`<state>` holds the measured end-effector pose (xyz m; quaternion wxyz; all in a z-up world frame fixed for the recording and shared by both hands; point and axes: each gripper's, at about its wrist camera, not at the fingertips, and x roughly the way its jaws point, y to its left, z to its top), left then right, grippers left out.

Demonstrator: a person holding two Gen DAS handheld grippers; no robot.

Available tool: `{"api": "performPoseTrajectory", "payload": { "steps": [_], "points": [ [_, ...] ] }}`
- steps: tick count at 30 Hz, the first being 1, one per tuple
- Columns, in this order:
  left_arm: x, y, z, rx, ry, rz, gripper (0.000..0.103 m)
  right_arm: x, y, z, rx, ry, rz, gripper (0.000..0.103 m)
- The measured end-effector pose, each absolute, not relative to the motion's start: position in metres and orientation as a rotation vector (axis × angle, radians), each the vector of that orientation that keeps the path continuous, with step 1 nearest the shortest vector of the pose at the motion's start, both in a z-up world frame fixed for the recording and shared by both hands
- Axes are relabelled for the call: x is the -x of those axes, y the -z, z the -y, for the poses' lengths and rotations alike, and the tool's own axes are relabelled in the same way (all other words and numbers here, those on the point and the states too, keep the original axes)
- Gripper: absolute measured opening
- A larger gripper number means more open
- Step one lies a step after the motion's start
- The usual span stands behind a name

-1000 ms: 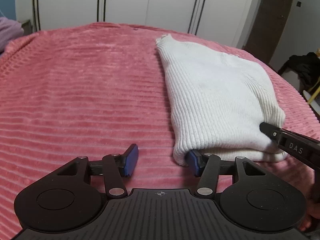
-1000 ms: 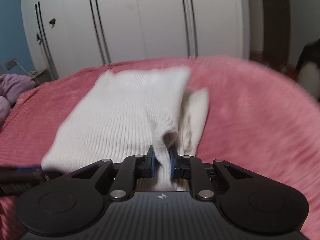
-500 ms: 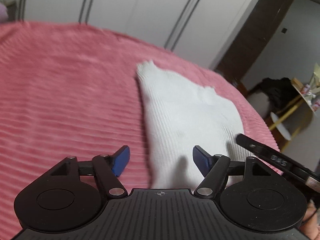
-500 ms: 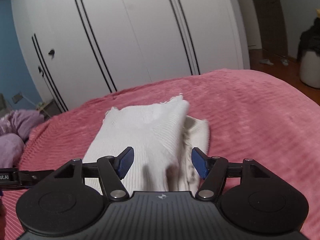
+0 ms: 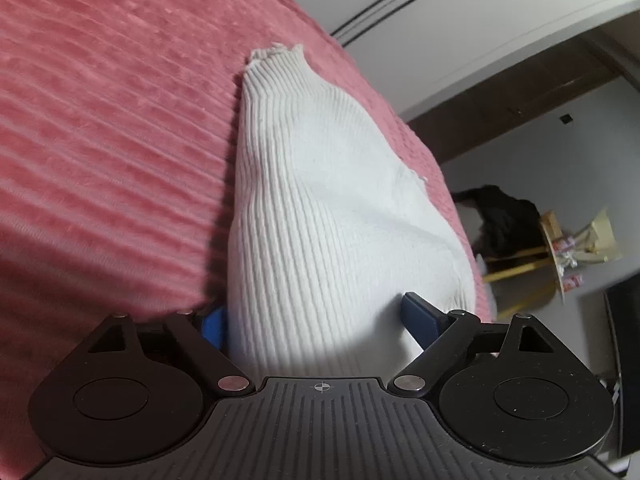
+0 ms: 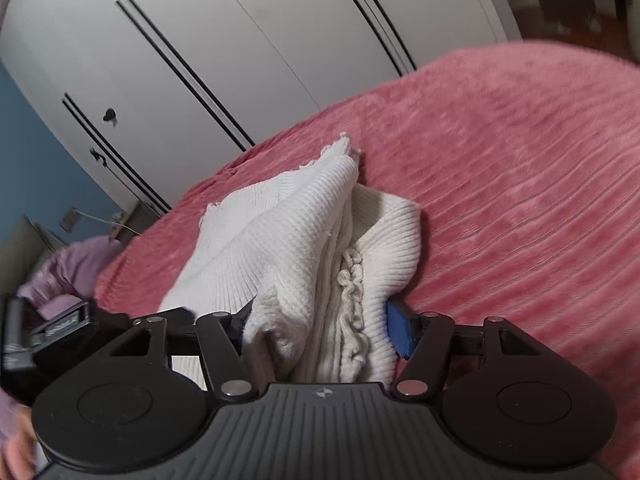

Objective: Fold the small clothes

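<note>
A folded white ribbed sweater (image 5: pixel 340 200) lies on the pink striped bed cover (image 5: pixel 100 120). My left gripper (image 5: pixel 316 320) straddles its near end, its jaws opening, with a blue pad (image 5: pixel 214 326) at each side of the knit. In the right wrist view the sweater (image 6: pixel 288 232) shows its layered open side, a crocheted trim between the layers. My right gripper (image 6: pixel 320 328) stands open around that side; one blue pad (image 6: pixel 400 332) shows, the other is hidden by cloth. The left gripper (image 6: pixel 60 324) appears at the left edge there.
White wardrobe doors (image 6: pixel 240 40) stand behind the bed. Purple clothes (image 6: pixel 72 272) lie at the far left of the bed cover (image 6: pixel 520 160). Beyond the bed's right side are a dark garment (image 5: pixel 504 216) and a yellow stand (image 5: pixel 560 248).
My right gripper let go of the sweater's edge, opened and pushed forward around its side. My left gripper widened, rolled and shifted right until the sweater's end sat between its fingers.
</note>
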<state>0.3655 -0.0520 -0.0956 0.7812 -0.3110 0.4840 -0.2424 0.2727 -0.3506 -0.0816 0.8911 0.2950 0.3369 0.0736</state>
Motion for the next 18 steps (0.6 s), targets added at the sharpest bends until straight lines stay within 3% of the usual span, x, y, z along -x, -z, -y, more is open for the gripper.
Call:
{"api": "performPoseTrajectory", "payload": {
  "steps": [2,4,7,12,13,14,15,16,18],
  "points": [
    [-0.367,0.09,0.055,0.639,0.506,-1.05,0.063,-0.279,0.085,0.351,-0.642,-0.167,-0.711,0.06],
    [-0.362,0.078,0.054,0.614,0.515,-1.033,0.049,-0.28,0.08,0.345,-0.622,-0.177,-0.721,0.05],
    [-0.35,0.052,0.048,0.564,0.523,-0.989,0.044,-0.274,0.064,0.333,-0.56,-0.178,-0.703,0.044],
    [-0.314,0.023,0.013,0.472,0.474,-0.939,0.048,-0.266,0.051,0.312,-0.599,-0.304,-0.691,0.043],
    [-0.307,0.026,0.006,0.443,0.444,-0.953,0.052,-0.262,0.051,0.305,-0.59,-0.33,-0.689,0.045],
    [-0.296,0.031,0.0,0.386,0.395,-0.976,0.059,-0.258,0.053,0.298,-0.581,-0.346,-0.699,0.054],
    [-0.285,0.034,-0.004,0.325,0.345,-0.999,0.059,-0.253,0.056,0.291,-0.566,-0.341,-0.734,0.057],
    [-0.269,0.036,-0.012,0.29,0.313,-0.994,0.065,-0.246,0.059,0.284,-0.539,-0.314,-0.768,0.063],
    [-0.235,0.033,-0.026,0.305,0.308,-0.93,0.083,-0.218,0.057,0.278,-0.508,-0.267,-0.745,0.064]
  ]
}}
